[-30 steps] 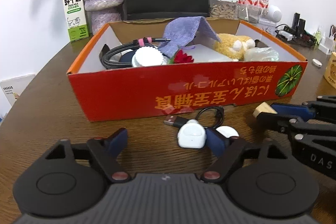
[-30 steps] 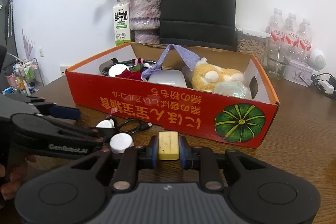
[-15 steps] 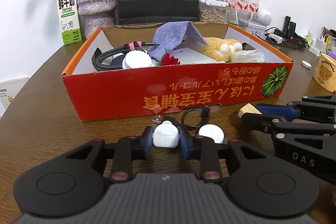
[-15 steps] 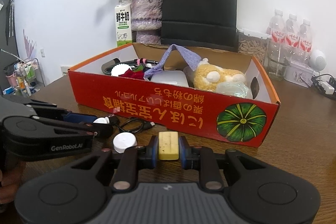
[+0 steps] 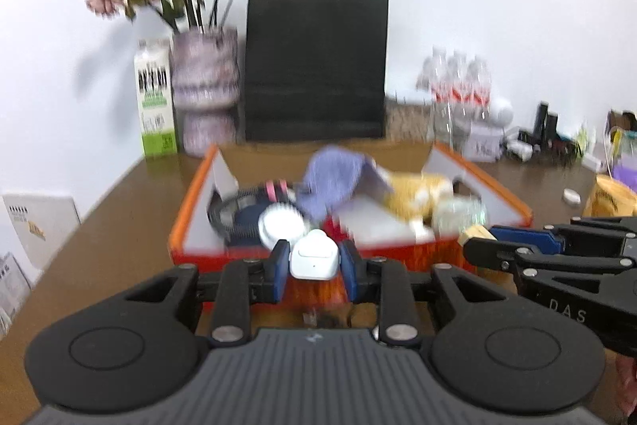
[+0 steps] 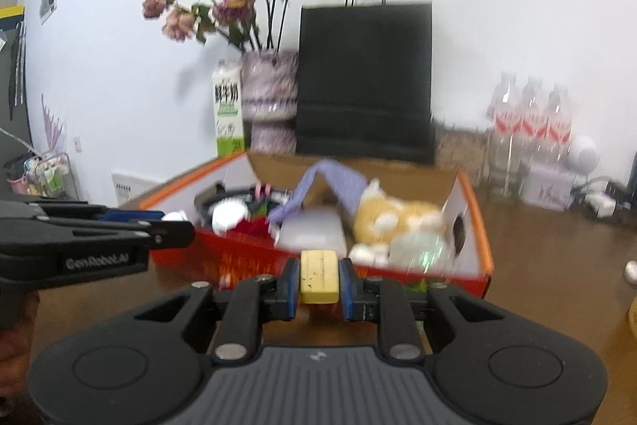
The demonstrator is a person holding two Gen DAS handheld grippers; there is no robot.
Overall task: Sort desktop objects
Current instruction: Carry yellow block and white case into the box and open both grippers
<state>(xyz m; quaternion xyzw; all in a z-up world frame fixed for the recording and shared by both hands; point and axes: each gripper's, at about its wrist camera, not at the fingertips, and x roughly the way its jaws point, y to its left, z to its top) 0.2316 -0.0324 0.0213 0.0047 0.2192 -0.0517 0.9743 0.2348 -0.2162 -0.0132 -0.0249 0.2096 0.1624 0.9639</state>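
Grippers hover before the red box (image 5: pixel 398 253), left gripper (image 5: pixel 314 261) clenching a white charger (image 5: pixel 314 259), right gripper (image 6: pixel 318 283) a yellow block (image 6: pixel 318 281) (presumably both bound for it).

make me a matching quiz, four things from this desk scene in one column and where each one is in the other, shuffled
Things:
1. white charger
2. yellow block
3. milk carton
4. yellow plush toy

Places:
A. inside the red box
B. between the fingers of the right gripper
C. standing beside the vase
D. between the fingers of the left gripper

Pairs: 1-D, 2-B, 3-C, 4-A
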